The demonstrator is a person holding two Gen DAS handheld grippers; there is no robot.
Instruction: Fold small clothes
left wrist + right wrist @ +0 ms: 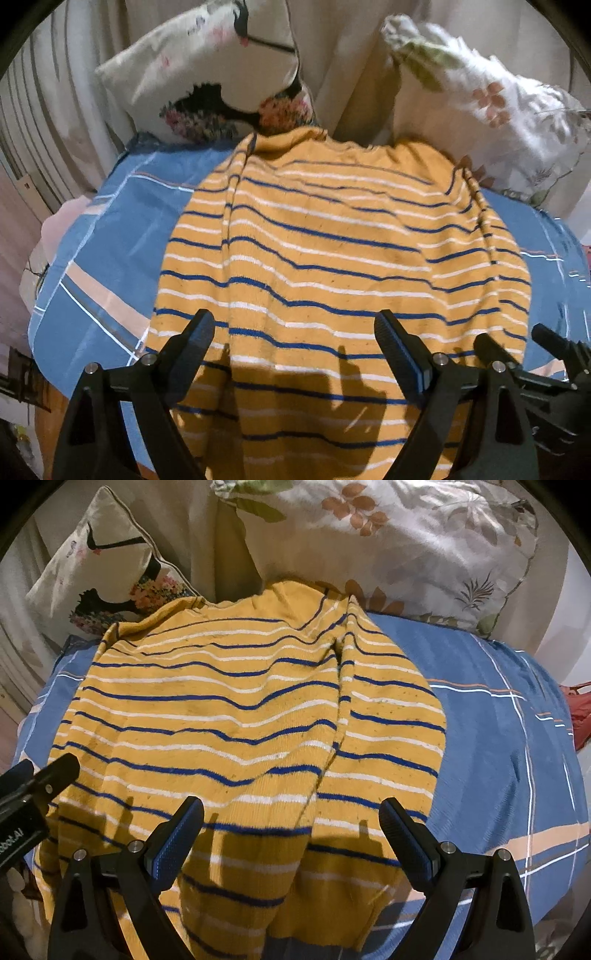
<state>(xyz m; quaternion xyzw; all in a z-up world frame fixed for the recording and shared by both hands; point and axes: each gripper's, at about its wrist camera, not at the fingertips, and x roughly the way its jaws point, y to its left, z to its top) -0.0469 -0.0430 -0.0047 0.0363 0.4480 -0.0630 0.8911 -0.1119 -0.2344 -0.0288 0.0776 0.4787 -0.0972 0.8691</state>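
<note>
Your left claw [293,334] hangs tilted steeply down over the near half of the yellow striped sweater [332,251], its two black fingers spread wide with nothing between them and neither pad touching the knit. Your right claw [291,821] is tilted down the same way just beside it, jaws also spread wide and empty, its blue ribbed pads [173,843] clear of the cloth. Both claws throw shadows on the sweater's near edge. In the left wrist view the right claw's fingers show at 4 o'clock; in the right wrist view the left claw's body shows at 9 o'clock.

The sweater lies spread on the bed, on a blue checked sheet [110,236], filling the middle of both views. Each sleeve is folded in over the body: one fold line runs from 12 toward 7 o'clock in the left wrist view, the other from 12 toward 6 o'clock in the right wrist view. The collar end points to 12 o'clock and touches the pillows.

At 11 o'clock in the left wrist view a cream cushion with dark printed figures [207,74] leans at the head of the bed; at 2 o'clock lies a white pillow with a leaf and flower print [498,110]. A red thing [576,716], too little in view to tell, sits at 3 o'clock at the bed's edge in the right wrist view.
</note>
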